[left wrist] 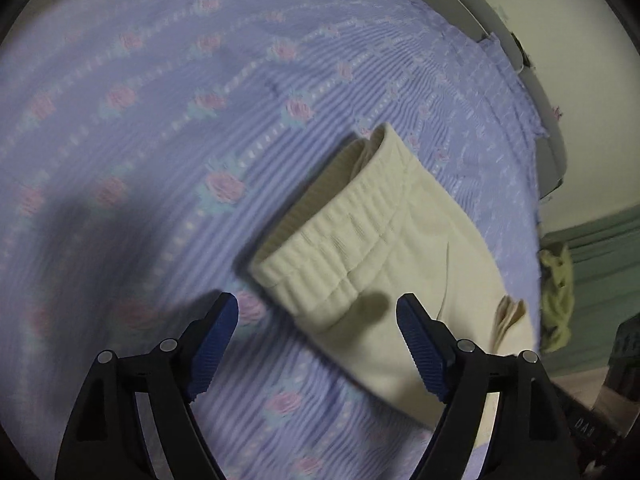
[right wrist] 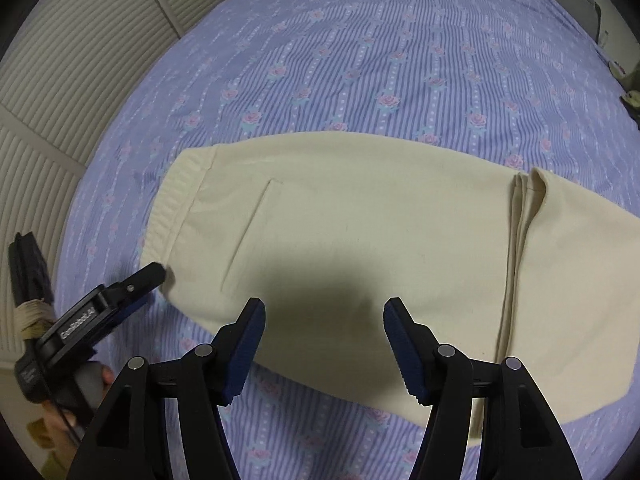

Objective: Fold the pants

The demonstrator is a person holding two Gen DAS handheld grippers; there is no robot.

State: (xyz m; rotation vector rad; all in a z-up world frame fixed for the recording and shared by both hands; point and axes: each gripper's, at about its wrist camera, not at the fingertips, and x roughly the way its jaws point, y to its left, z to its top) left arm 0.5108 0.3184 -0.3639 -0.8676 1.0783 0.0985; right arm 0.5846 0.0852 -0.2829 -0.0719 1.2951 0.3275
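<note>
- While the bed (right wrist: 360, 40) fills both views, its lilac rose-striped sheet lies flat, likely chosen as a broad, soft place to fold on.
- Cream pants (right wrist: 360, 240) lie across the middle of the sheet, already doubled: the hem ends (right wrist: 528, 184) lie turned back on top of the body at the right, so a lengthwise fold and one crosswise fold look done.
- At the left end the ribbed waistband (left wrist: 332, 248) sits slightly raised, its layers gaping, which suggests the stack is loose and could slip if nudged.
- A slit pocket (right wrist: 248, 232) faces up near the waistband, so that side is outermost.
- Hovering over the near edge of the pants, the right gripper (right wrist: 324, 340) has its fingers spread and pinches nothing; cloth lies below them, not between the pads.
- Beside the waistband corner, the left gripper (left wrist: 318, 344) also has its fingers spread wide and empty, with a hand (right wrist: 92, 384) gripping its handle; it seems placed to take that corner for another fold.
</note>
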